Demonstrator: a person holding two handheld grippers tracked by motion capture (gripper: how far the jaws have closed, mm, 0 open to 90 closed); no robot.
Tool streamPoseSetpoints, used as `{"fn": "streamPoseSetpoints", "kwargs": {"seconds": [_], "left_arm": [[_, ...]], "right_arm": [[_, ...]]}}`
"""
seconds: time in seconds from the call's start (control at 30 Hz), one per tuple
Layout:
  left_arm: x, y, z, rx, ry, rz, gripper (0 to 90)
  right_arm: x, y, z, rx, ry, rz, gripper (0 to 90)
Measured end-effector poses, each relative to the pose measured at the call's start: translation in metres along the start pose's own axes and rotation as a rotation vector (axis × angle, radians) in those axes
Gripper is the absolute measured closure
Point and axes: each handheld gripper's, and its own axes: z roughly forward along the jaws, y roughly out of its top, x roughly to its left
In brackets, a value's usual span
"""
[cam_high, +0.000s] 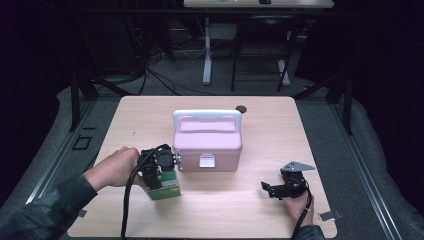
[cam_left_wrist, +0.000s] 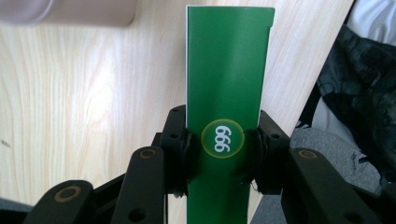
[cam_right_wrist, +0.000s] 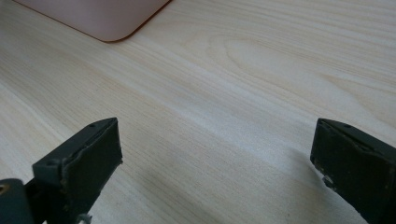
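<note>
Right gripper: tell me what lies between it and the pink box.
Nothing but bare wooden table. In the high view the right gripper sits apart from the pink box; in the right gripper view, plain wood runs from its open jaws to the box's corner.

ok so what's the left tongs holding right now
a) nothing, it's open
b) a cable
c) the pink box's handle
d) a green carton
d: in the left gripper view the left tongs are clamped on both sides of the green carton, which sits near the pink box.
</note>
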Motion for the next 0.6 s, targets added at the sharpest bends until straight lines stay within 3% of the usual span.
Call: {"fn": "streamPoseSetpoints", "kwargs": {"seconds": [0.27,0.6], "left_arm": [[0.01,-0.025,-0.002,0.021,0.01,-0.075,63.5],[0.024,-0.045,-0.006,0.0,0.011,-0.169,63.5]], "right_arm": [[-0.001,0.0,0.0,0.009,-0.007,-0.021,1.3],[-0.001,0.0,0.001,0.01,-0.008,-0.023,1.4]]}}
